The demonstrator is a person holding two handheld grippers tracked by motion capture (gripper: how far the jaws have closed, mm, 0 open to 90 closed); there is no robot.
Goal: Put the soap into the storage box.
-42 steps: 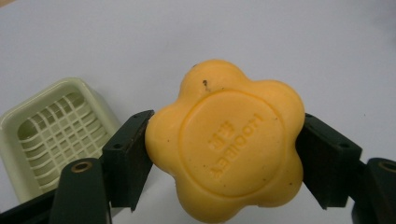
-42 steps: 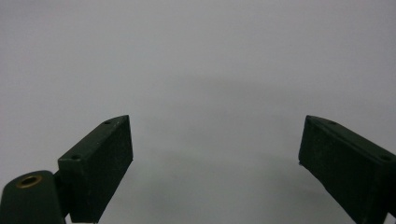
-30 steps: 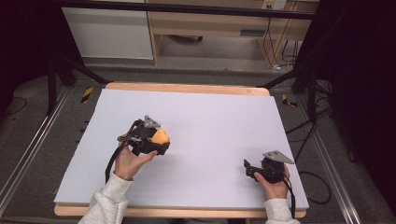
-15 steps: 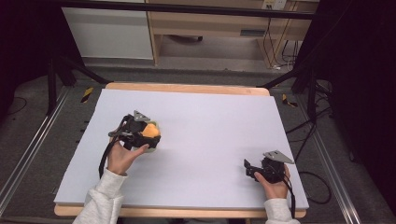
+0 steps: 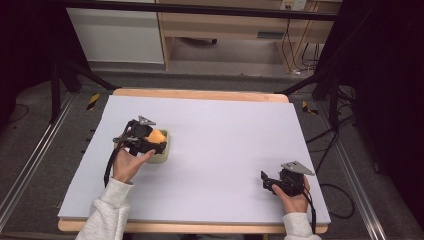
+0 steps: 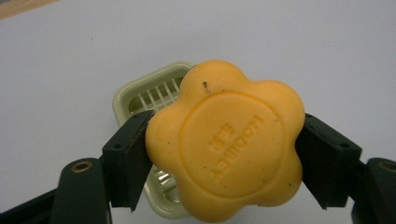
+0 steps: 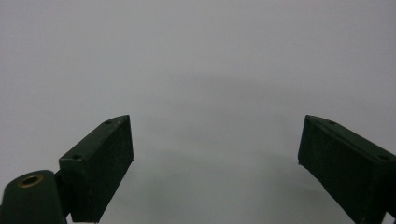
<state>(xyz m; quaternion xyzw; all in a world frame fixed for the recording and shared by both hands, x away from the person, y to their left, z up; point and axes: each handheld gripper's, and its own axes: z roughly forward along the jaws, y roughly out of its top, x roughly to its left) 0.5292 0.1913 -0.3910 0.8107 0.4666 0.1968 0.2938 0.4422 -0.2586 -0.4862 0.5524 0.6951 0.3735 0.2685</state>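
Soap: a yellow-orange, flower-shaped bar (image 6: pixel 224 147) clamped in my left tongs (image 5: pixel 156 144), at the left of the table (image 5: pixel 225 130), midway between near and far.
Soap facing: its broad stamped face turned toward my left tongs' camera, lettering upside down there; round in outline, so I could name no long axis.
Soap dish: a pale green slotted dish (image 6: pixel 154 93) lay directly under and behind the soap; I could not tell whether they touched.
Left tongs: partly closed, both pads pressed on opposite edges of the soap.
Right tongs (image 5: pixel 267 181): at the near right, wide open, nothing between them, over bare tabletop.
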